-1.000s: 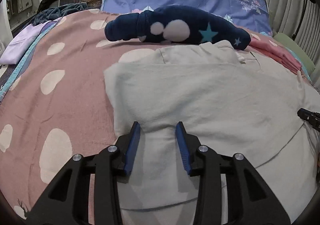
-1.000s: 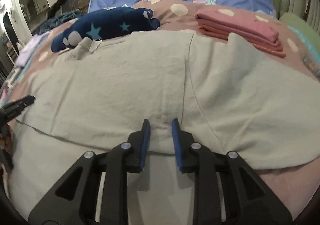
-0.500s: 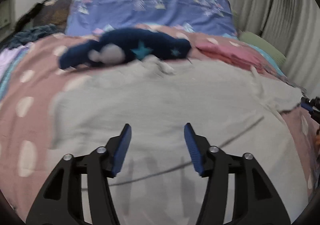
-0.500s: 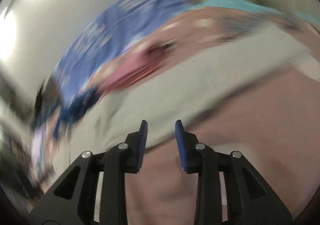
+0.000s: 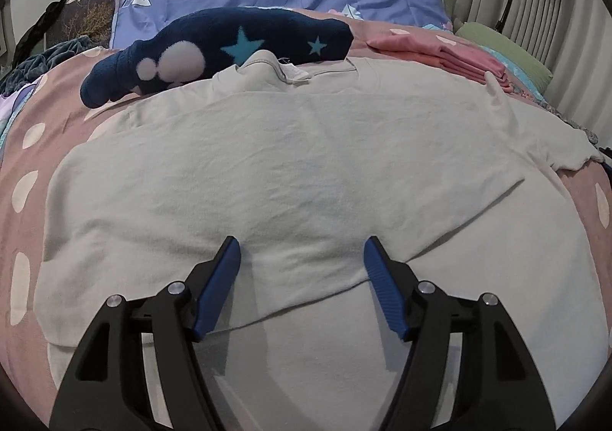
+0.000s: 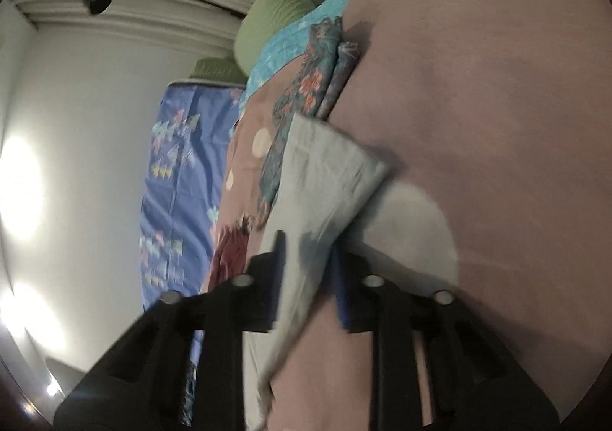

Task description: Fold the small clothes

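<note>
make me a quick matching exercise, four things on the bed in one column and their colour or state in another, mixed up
Things:
1. t-shirt
2. fleece item
3. folded pile
4. left gripper

States:
A. pink, stacked by the shirt's far corner
B. open, over the near hem
C. navy with stars, behind the collar
D. pale, spread flat

Pairs: 1-D, 2-C, 3-A, 4-B
</note>
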{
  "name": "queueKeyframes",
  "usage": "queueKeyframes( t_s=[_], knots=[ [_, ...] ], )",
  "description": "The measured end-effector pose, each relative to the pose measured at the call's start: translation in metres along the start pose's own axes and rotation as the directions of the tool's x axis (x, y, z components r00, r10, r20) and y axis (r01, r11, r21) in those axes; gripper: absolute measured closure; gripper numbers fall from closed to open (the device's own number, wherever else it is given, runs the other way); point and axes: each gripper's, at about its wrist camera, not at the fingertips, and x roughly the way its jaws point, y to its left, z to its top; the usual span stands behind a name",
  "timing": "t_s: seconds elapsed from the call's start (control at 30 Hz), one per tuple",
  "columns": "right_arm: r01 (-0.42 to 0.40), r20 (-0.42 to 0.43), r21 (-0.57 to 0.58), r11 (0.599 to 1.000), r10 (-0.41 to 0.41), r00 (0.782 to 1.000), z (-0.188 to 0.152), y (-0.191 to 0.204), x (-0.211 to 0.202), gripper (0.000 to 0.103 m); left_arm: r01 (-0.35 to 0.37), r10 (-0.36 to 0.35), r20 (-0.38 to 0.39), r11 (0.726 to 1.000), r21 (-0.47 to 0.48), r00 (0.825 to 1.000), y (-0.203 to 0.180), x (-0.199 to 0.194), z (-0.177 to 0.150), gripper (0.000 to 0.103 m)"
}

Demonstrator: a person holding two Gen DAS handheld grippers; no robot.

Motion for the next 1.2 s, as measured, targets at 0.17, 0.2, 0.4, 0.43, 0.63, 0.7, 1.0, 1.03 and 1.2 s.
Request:
queueKeyframes(
  t_s=[0.17,0.2,0.4,0.43,0.63,0.7,1.0,1.03,1.2],
  knots=[
    [-0.026,0.008,0.001,1.0,0.026,1.0,-0.004,0.025,0.012,0.099,0.011,-0.011,0.002,1.0,-0.01,1.0,0.002,-0.001,0.002,0.034],
    [-0.076,-0.018,-0.026,0.997,0.076,0.997,-0.011,0.037,0.012,0.099,0.013,-0.013,0.002,1.0,-0.011,1.0,0.002,0.0,0.002,0.034],
    [-0.424,-0.404,-0.263,0.867,0.3,0.864,-0.169,0.17,0.044,0.099,0.031,-0.031,0.01,0.999,-0.025,0.999,0.005,-0.001,0.002,0.034],
    [-0.461,-0.464,-0.291,0.838,0.298,0.834,-0.199,0.184,0.05,0.099,0.037,-0.037,0.013,0.999,-0.03,0.999,0.006,-0.001,0.002,0.034],
    [-0.526,-0.708,-0.459,0.716,0.062,0.703,-0.38,0.2,0.097,0.099,0.083,-0.081,0.027,0.994,-0.066,0.996,0.014,-0.003,0.001,0.034],
    [-0.48,-0.711,-0.51,0.714,-0.035,0.703,-0.406,0.184,0.113,0.099,0.109,-0.106,0.035,0.99,-0.086,0.994,0.018,-0.004,0.001,0.034],
    [-0.454,-0.679,-0.583,0.674,-0.097,0.728,-0.419,0.15,0.113,0.098,0.398,-0.368,0.153,0.868,-0.297,0.917,0.032,-0.016,0.015,0.034],
    [-0.455,-0.665,-0.606,0.652,-0.103,0.74,-0.422,0.147,0.109,0.098,0.432,-0.403,0.155,0.853,-0.293,0.902,0.024,-0.016,0.022,0.034],
    [-0.492,-0.677,-0.61,0.622,-0.086,0.731,-0.425,0.146,0.103,0.09,0.459,-0.456,0.076,0.851,-0.257,0.887,-0.008,0.004,0.045,0.029]
  ],
)
